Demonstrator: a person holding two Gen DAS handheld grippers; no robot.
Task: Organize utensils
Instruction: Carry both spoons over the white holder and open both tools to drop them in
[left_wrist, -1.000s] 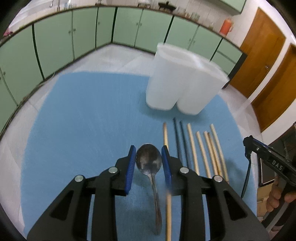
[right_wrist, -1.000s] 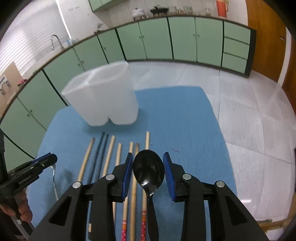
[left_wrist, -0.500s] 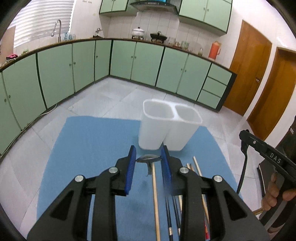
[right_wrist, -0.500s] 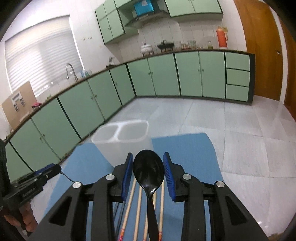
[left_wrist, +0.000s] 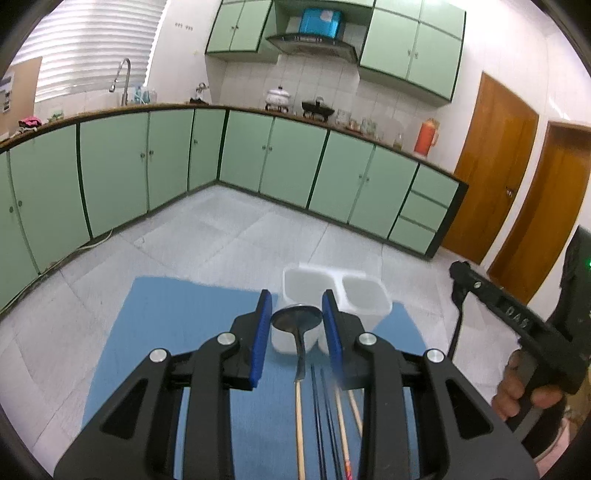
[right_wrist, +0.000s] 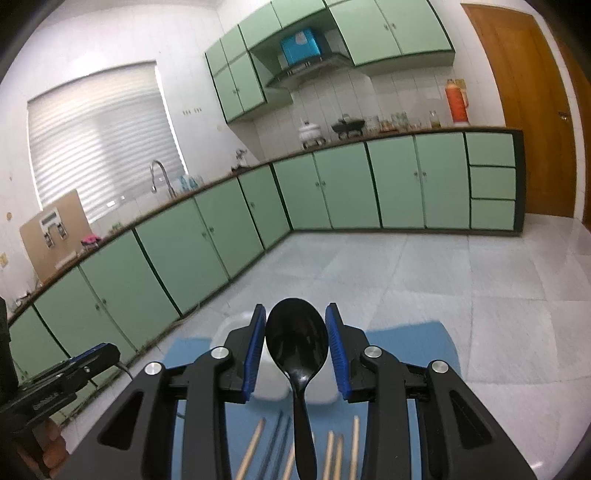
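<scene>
My left gripper (left_wrist: 296, 325) is shut on a metal spoon (left_wrist: 296, 319) and holds it in the air, bowl forward, just short of the white two-compartment holder (left_wrist: 364, 295). My right gripper (right_wrist: 296, 332) is shut on a black plastic spoon (right_wrist: 297, 341), also lifted; the holder (right_wrist: 236, 323) lies mostly hidden behind it. Several wooden and black chopsticks (left_wrist: 299, 424) lie in a row on the blue mat (left_wrist: 177, 325) below both grippers, and show in the right wrist view (right_wrist: 355, 439) too.
The mat lies on a grey tiled floor (left_wrist: 221, 236). Green cabinets (left_wrist: 280, 162) run along the far walls. Wooden doors (left_wrist: 487, 184) stand to the right. The right gripper's body and the hand holding it (left_wrist: 517, 332) appear at the left view's right edge.
Both grippers have risen and tilted up from the mat with their spoons. The holder and chopsticks now sit lower in both views, and the kitchen walls have come into sight.
</scene>
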